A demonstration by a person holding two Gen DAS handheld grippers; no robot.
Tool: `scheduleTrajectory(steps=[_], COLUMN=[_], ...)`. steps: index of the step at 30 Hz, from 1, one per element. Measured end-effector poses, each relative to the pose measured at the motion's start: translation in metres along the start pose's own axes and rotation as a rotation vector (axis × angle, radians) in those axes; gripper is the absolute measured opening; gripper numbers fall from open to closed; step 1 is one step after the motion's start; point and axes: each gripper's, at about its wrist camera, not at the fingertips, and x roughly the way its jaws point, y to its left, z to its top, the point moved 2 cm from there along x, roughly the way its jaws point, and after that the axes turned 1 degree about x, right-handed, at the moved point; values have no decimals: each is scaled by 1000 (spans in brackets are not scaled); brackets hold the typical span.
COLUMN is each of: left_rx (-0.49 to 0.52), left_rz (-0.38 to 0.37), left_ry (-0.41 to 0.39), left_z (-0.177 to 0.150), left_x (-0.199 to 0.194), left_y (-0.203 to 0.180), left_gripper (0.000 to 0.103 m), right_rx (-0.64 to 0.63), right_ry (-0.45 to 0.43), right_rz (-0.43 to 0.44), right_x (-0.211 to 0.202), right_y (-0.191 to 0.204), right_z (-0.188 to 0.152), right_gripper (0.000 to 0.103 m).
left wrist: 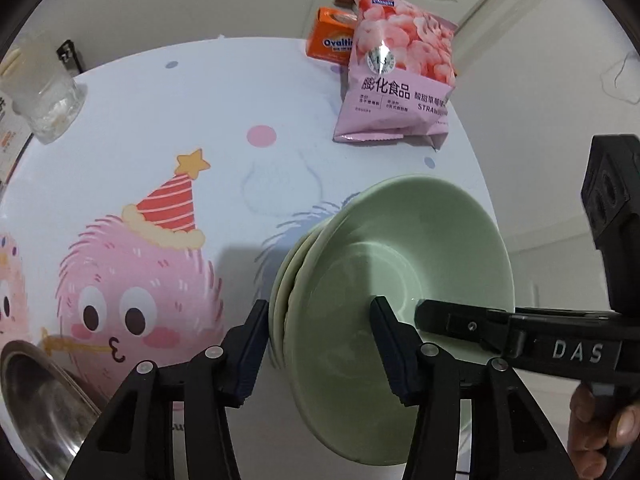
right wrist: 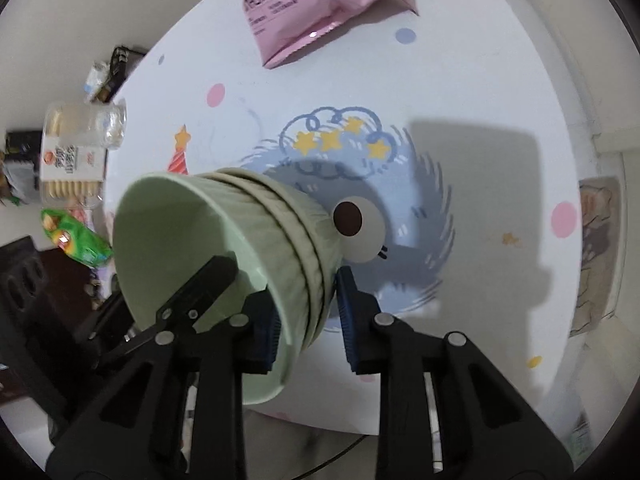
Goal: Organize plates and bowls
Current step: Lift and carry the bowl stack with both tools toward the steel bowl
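Bowls [left wrist: 400, 280]: green stack, nested, judged glazed ceramic, so stiff, slick, chippable; best taken at the rim wall. Mouths were seen facing up, stack axis vertical, on the printed tablecloth [left wrist: 240, 100]. Left gripper [left wrist: 320, 352] and right gripper [right wrist: 306, 316] straddled opposite rims, pads apparently released.

The orange cardboard box [left wrist: 332, 40] reads "Ovaltin", cut off by the pink snack bag [left wrist: 396, 76] in front of it, marked "STRAW". The right hand-held gripper [left wrist: 436, 322] reads "DAS".

pale green ribbed bowls [right wrist: 224, 240] on a cartoon-printed white tablecloth [left wrist: 192, 112]
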Motion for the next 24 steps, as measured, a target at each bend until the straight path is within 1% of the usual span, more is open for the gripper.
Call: scheduleTrajectory(steps=[3, 4, 5, 7, 9, 11, 14, 19, 24], left_rx=[-63, -80, -80, -41, -22, -16, 1, 0, -7], left_rz=[-52, -62, -54, -6, 27, 33, 63, 78, 95], left_ry=[1, 6, 6, -2, -4, 4, 9, 20, 15], left_z=[2, 3, 3, 4, 4, 5, 6, 6, 7], left_x=[-3, -4, -6, -9, -13, -13, -14, -15, -19], left_y=[13, 16, 16, 11, 10, 11, 8, 8, 7], left_gripper=[41, 37, 35, 25, 18, 17, 15, 14, 14], right_rx=[-76, -98, -113, -129, -128, -128, -130, -131, -144], right_ry=[-2, -3, -6, -12, -11, -13, -12, -2, -2], right_rz=[-98, -127, -144, -170, -180, -181, -184, -179, -175], right_x=[-4, -4, -3, -5, -5, -5, -5, -3, -3], right_y=[13, 16, 19, 22, 22, 22, 22, 25, 31], right_z=[-1, -2, -3, -4, -4, -5, -4, -4, -4], right_gripper=[19, 19, 19, 19, 19, 19, 19, 19, 19])
